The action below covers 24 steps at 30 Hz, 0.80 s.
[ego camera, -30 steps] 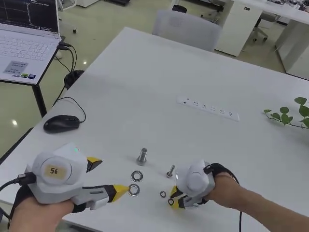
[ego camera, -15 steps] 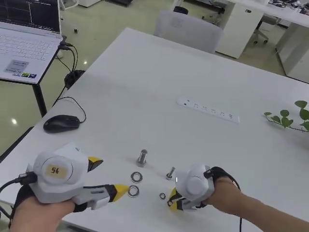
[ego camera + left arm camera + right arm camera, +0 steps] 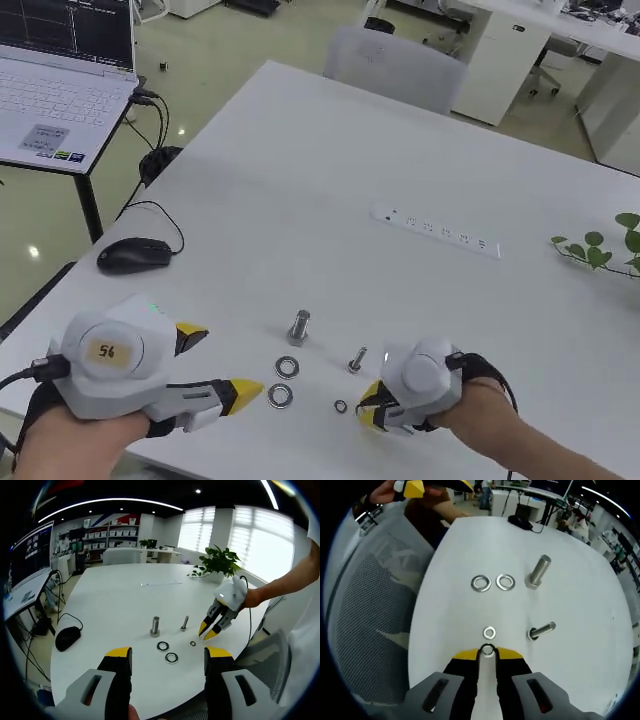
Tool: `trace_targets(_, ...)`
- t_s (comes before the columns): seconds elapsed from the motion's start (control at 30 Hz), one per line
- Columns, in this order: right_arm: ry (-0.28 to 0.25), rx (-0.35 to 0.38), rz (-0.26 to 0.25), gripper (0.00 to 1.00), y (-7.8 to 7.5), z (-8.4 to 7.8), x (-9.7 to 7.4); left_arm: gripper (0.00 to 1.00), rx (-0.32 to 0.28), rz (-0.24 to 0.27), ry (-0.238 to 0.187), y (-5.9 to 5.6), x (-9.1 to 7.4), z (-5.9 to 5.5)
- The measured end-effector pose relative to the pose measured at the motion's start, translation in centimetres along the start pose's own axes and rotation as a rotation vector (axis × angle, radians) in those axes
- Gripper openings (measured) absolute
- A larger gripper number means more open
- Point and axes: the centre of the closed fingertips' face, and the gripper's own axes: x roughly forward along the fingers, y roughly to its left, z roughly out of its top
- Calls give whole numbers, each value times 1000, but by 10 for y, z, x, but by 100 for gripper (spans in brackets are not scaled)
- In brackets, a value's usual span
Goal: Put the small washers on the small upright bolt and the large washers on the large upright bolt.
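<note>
Right gripper view: right gripper (image 3: 488, 655) pinches a small shiny metal ring washer (image 3: 488, 650); left gripper (image 3: 222, 361) has fingers apart.

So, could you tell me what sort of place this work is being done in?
Probably an open-plan office or lab: a white table carrying a power strip, an open laptop beside it, and an office chair at the far edge.

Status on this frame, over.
Left gripper open, hovering beside two large washers. Right gripper shut on small washer. Second small washer loose just ahead; small bolt and large bolt bare.
</note>
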Motion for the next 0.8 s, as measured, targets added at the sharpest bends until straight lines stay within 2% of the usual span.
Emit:
trace_targets(0.13, -40, 33, -49, 13, -13, 11, -14, 57, 1, -5, -3, -2, 0, 0)
trace_targets(0.37, -52, 25, -100, 13, -30, 24, -30, 57, 9, -10, -7, -3, 0, 2)
trace_targets(0.6, -51, 51, -149, 13, -53, 34, -32, 57, 16, -11, -12, -2, -1, 6)
trace_targets(0.8, -20, 65, -150, 13, -62, 34, -27, 57, 17, -8, -13, -1, -2, 6)
